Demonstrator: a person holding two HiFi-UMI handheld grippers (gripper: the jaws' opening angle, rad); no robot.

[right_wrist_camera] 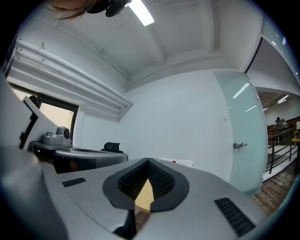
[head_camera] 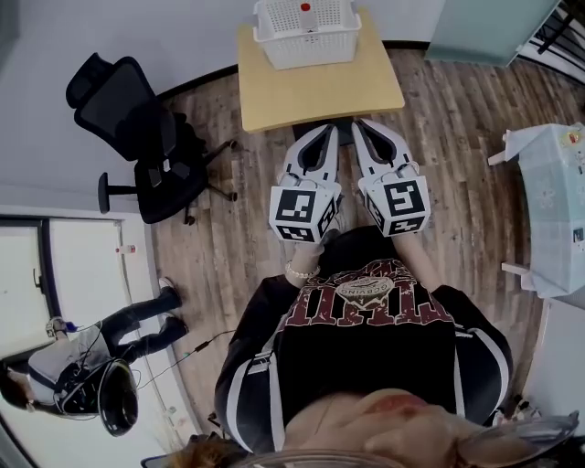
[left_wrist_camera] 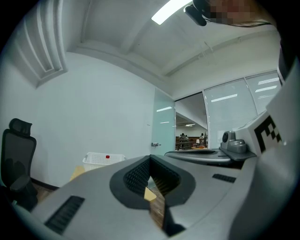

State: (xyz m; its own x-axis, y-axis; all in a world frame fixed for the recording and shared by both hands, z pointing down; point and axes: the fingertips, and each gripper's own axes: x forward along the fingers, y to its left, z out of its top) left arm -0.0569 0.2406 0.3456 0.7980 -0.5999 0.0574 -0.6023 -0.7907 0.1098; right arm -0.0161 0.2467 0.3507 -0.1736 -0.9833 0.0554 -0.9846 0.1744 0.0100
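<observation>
At the left of the plank floor (head_camera: 210, 228), a black office chair (head_camera: 137, 137), set well apart from the table and turned away from it, so out of the way of anything done there. Below it, at the lower left edge, a seated person in dark trousers (head_camera: 110, 352), also well apart.

Next, the left gripper (head_camera: 329, 130), held level before the chest with its marker cube toward the head camera, probably so that the markers read cleanly from above. Clenched on nothing: in the left gripper view, ribbed pads (left_wrist_camera: 138, 176) meeting at the tips, with only a sliver of tabletop and floor showing through the gap behind them.

Straight ahead, the small wooden table (head_camera: 320, 91), its near edge just beyond both tips. At its far edge, close to the wall, a white perforated basket (head_camera: 306, 37) with a small red thing (head_camera: 305, 7) inside, too small to name.

Then the right gripper (head_camera: 358, 126), just beside the left and parallel to it, aimed at the same near edge. Likewise closed and empty, pads (right_wrist_camera: 131, 180) together at the tips. By the look of it, a matched waiting pose rather than a reach.

At the far right, a white stand with a pale glassy top (head_camera: 553, 201), well apart from the table.
</observation>
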